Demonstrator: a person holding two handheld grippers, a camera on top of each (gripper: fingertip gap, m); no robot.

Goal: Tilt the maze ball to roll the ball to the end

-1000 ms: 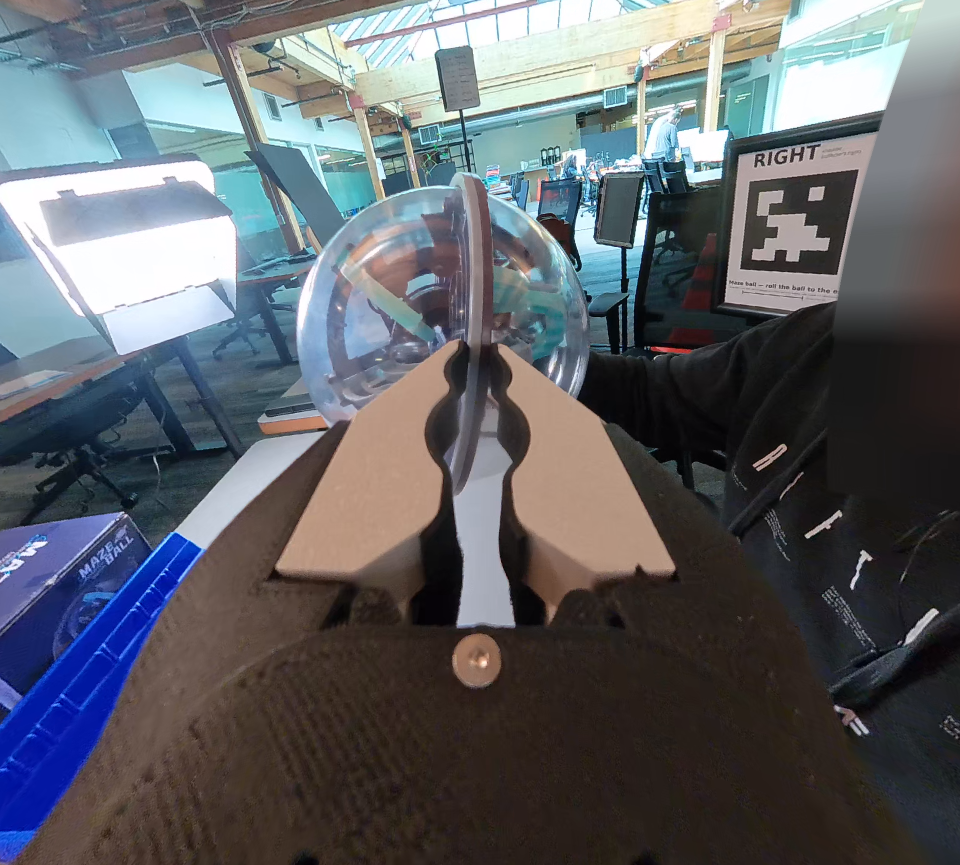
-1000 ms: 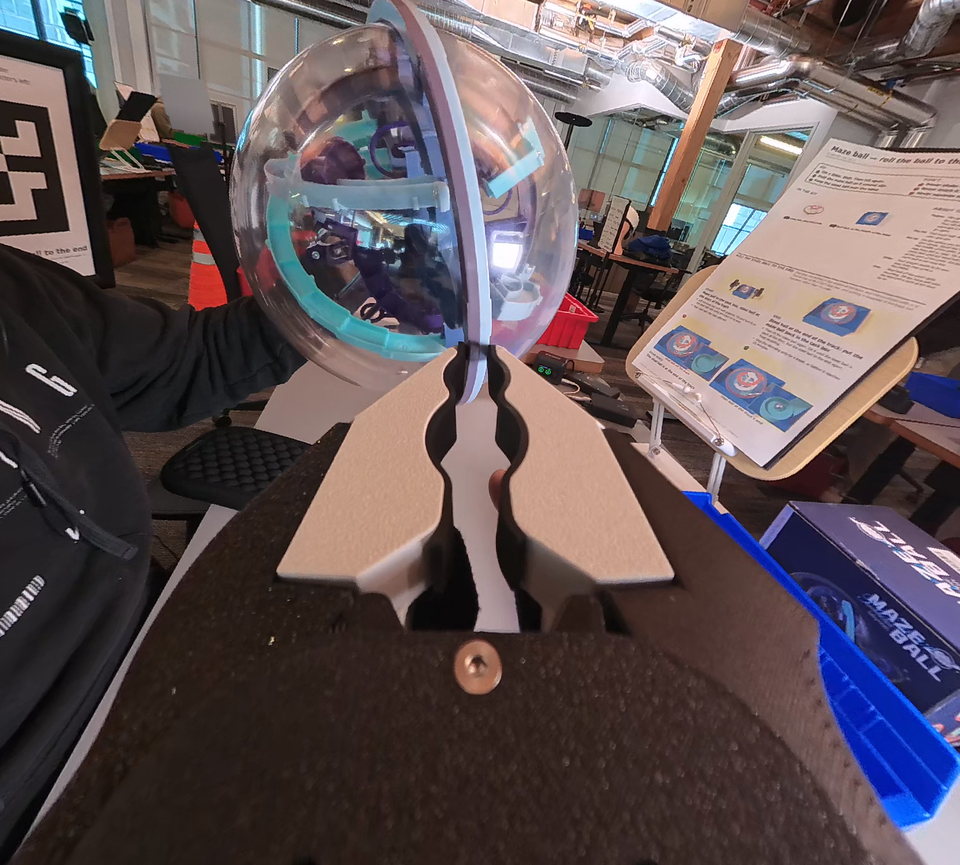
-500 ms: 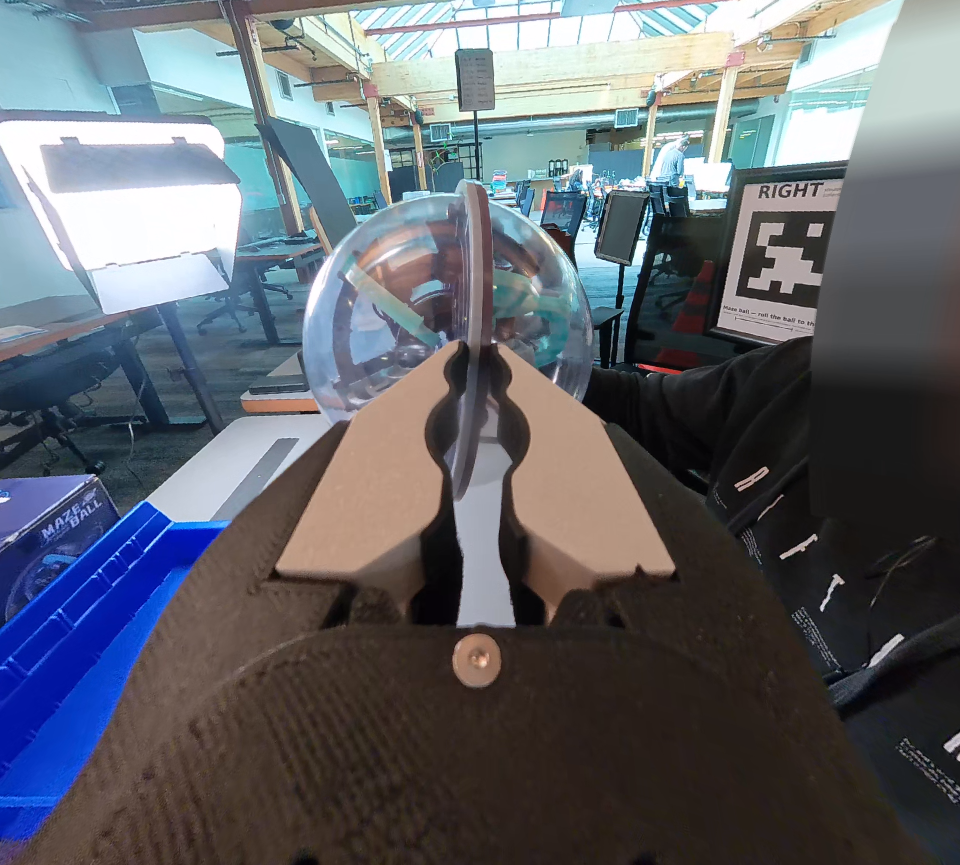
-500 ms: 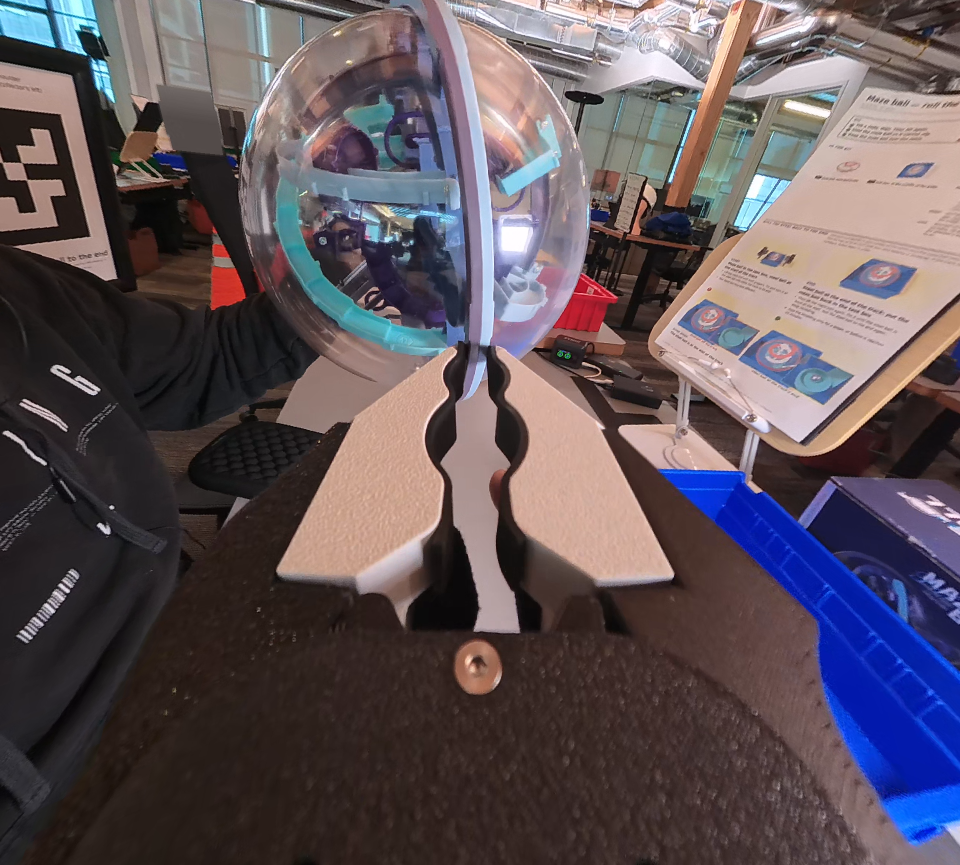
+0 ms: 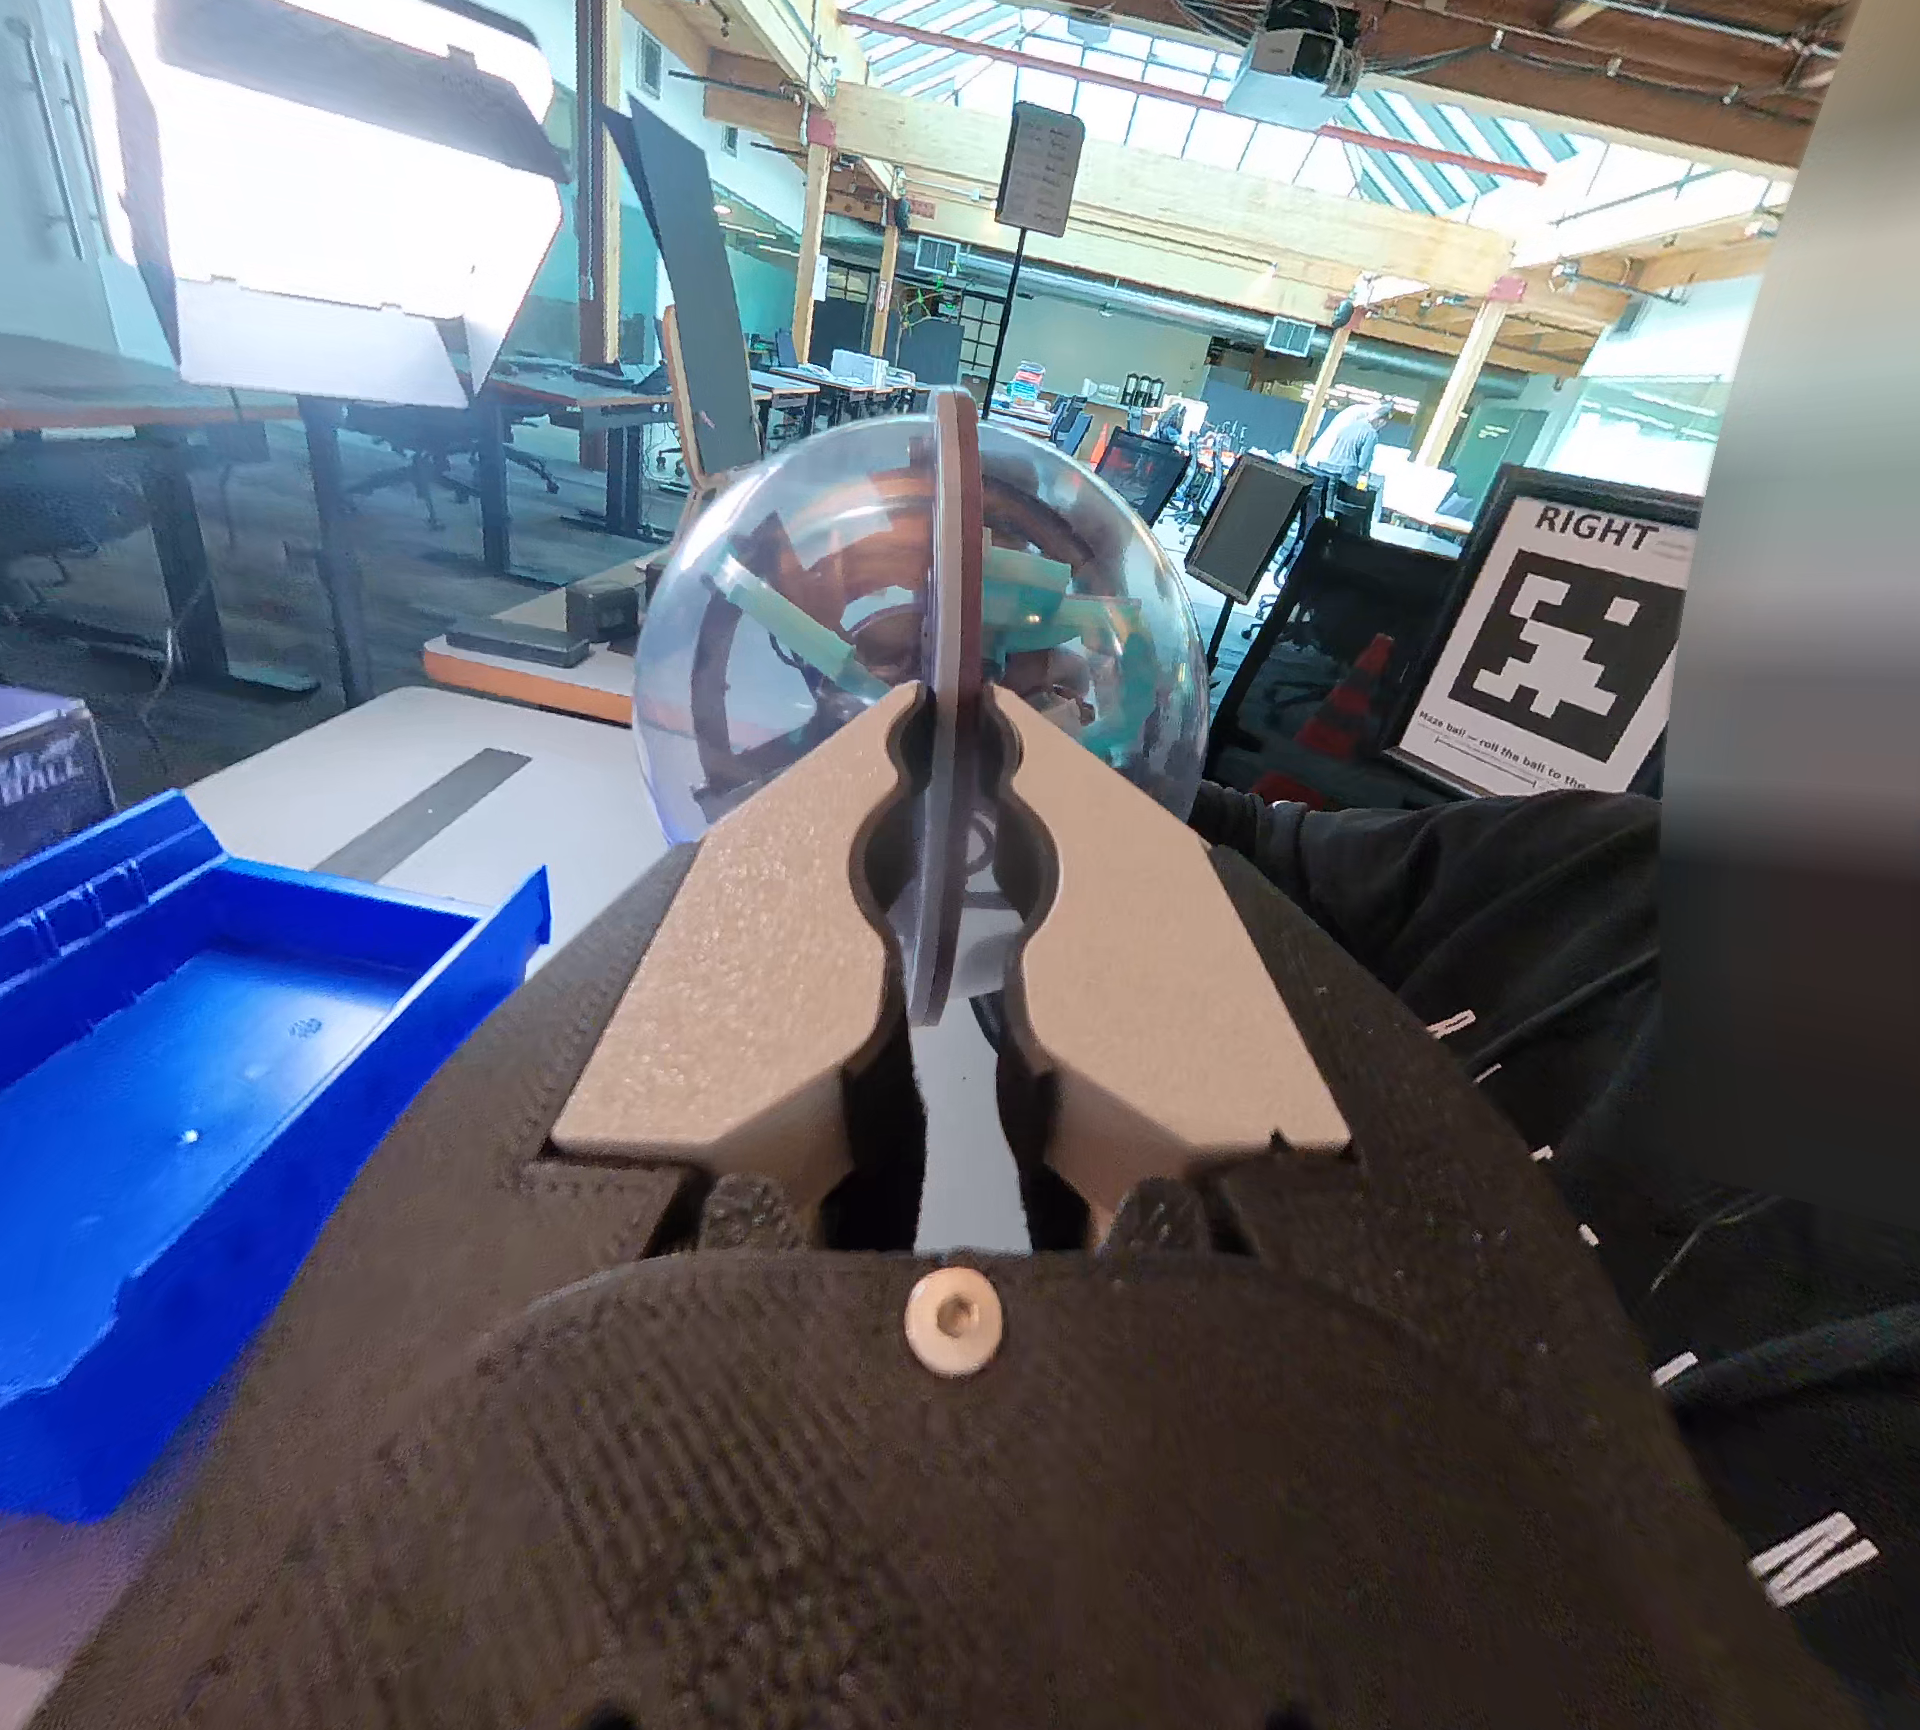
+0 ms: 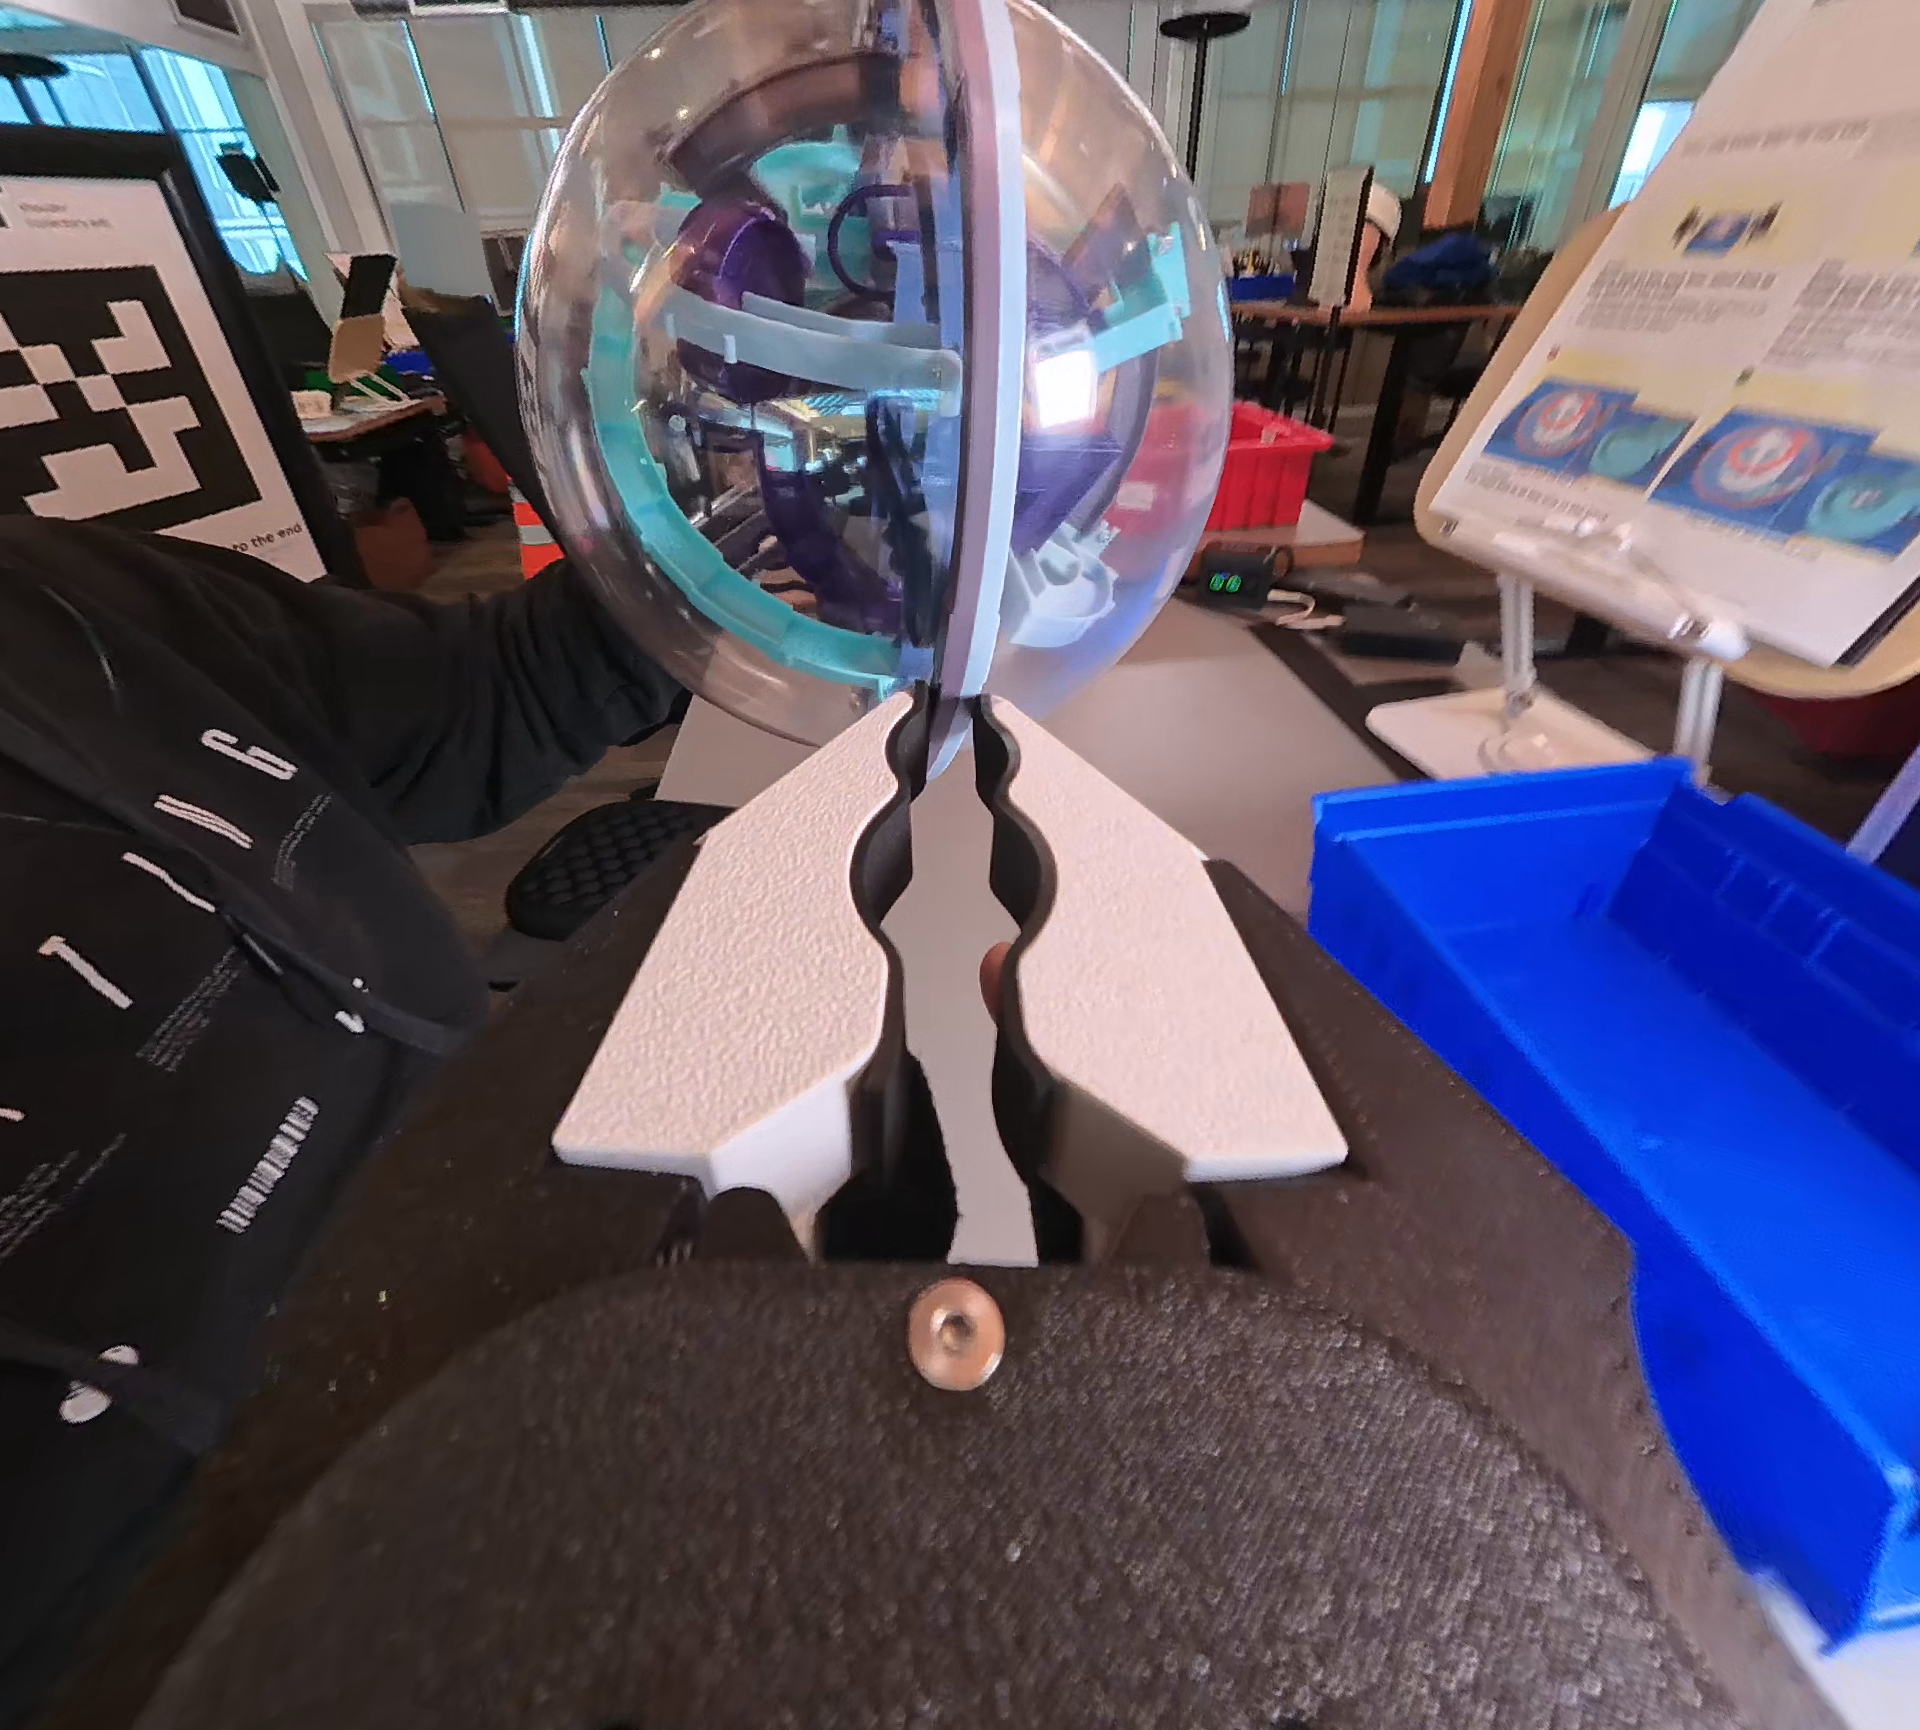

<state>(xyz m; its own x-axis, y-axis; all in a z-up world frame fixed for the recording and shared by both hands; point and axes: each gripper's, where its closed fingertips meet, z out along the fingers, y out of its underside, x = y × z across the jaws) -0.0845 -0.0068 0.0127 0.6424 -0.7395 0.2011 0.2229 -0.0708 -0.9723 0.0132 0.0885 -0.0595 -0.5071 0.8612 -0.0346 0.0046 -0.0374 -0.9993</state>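
Left wrist view: the left gripper [image 5: 951, 724] was pinched onto the flat rim that rings the maze ball [image 5: 831, 631], the rim running deep into the narrow gap between both fingers [image 5: 769, 932]. The clear sphere was held in the air above the white table [image 5: 343, 787], with teal and brown tracks showing inside. The small ball within could not be made out. A blue bin [image 5: 208, 1036] sat on the table to the lower left. A black sleeve [image 5: 1455, 891] reached in from the right, below a framed black-and-white marker sign [image 5: 1558, 652].

Right wrist view: the right gripper [image 6: 948, 714] was clamped on the same rim from the opposite side, only its fingertips [image 6: 883, 745] gripping the edge. The maze ball [image 6: 769, 350] stood upright above them, teal and purple tracks visible. The blue bin [image 6: 1621, 974] lay to the right, with an instruction sheet on a stand [image 6: 1704, 433] behind it. The marker sign [image 6: 114, 392] stood at left, above the sleeve [image 6: 395, 704].
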